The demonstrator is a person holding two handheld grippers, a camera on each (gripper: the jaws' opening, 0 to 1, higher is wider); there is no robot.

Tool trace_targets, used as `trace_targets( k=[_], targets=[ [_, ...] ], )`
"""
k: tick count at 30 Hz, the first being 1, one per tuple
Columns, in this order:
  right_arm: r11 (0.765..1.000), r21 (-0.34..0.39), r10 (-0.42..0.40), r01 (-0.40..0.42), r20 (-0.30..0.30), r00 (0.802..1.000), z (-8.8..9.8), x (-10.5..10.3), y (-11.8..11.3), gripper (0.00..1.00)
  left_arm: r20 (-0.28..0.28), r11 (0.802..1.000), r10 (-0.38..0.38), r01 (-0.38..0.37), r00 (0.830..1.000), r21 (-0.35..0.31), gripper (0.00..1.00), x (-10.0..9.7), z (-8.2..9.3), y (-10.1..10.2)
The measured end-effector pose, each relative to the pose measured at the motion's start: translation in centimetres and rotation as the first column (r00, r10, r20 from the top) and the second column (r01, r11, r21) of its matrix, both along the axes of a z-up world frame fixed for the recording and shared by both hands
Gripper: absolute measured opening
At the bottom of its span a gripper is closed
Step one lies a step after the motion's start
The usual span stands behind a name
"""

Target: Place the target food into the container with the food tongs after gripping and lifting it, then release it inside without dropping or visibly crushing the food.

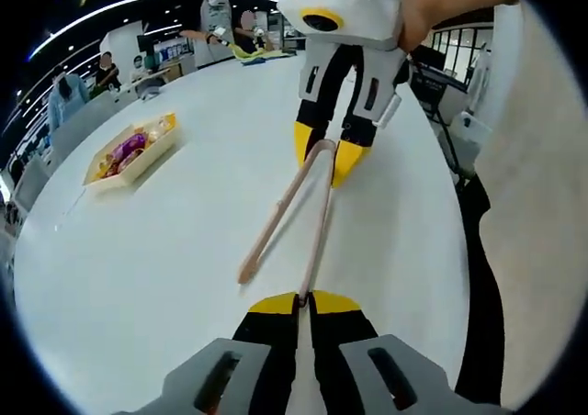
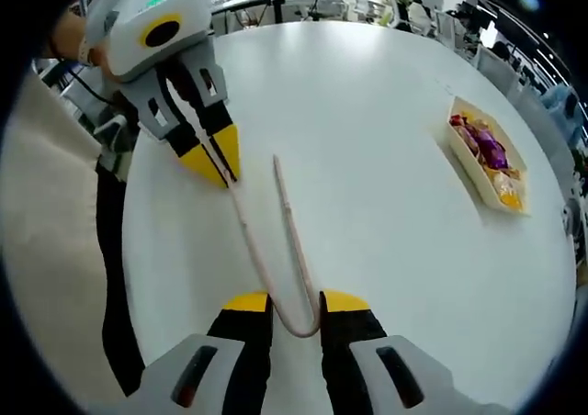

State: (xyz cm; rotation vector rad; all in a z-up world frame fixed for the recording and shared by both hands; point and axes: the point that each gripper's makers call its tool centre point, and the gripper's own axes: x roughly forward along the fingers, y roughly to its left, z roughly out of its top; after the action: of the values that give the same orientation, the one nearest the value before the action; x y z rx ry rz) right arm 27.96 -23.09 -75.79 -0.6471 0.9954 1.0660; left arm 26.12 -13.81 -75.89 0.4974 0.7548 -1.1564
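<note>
Tongs (image 1: 303,218) span both grippers: left gripper (image 1: 304,297) jaws pinch one arm tip, right gripper (image 2: 296,297) jaws clasp the bend; food tray (image 1: 131,151) upper left.

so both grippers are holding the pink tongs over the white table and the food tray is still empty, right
Not quite: the tray is not empty. The right gripper view shows purple, red and yellow food in it. The rest stands: the left gripper pinches one arm tip of the pink tongs, the right gripper holds their bend, over the white table.

Pale pink food tongs (image 1: 294,215) lie on a white table (image 1: 138,250); yellow-tipped black jaws; a cream tray (image 2: 487,172) holds purple and orange food.
</note>
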Motion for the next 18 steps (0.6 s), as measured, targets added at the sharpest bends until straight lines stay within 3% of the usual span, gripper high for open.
trace_targets(
  k=[6,15,18],
  targets=[
    [0.998,-0.046,-0.031,0.031,0.005,1.000,-0.6,0.4,-1.3,0.16,-0.018,1.000,0.022,-0.022,1.000,0.004,0.02,-0.1,-0.1,0.3],
    [0.995,-0.010,-0.095,0.095,-0.017,0.995,-0.4,0.3,-2.3,0.15,-0.026,0.999,0.037,-0.036,0.999,0.016,0.03,-0.2,-0.2,1.0],
    [0.990,0.027,-0.135,0.135,-0.008,0.991,0.0,0.3,-2.4,0.16,-0.025,0.998,0.059,-0.059,0.998,0.025,0.08,-0.2,-0.1,1.5]
  ],
)
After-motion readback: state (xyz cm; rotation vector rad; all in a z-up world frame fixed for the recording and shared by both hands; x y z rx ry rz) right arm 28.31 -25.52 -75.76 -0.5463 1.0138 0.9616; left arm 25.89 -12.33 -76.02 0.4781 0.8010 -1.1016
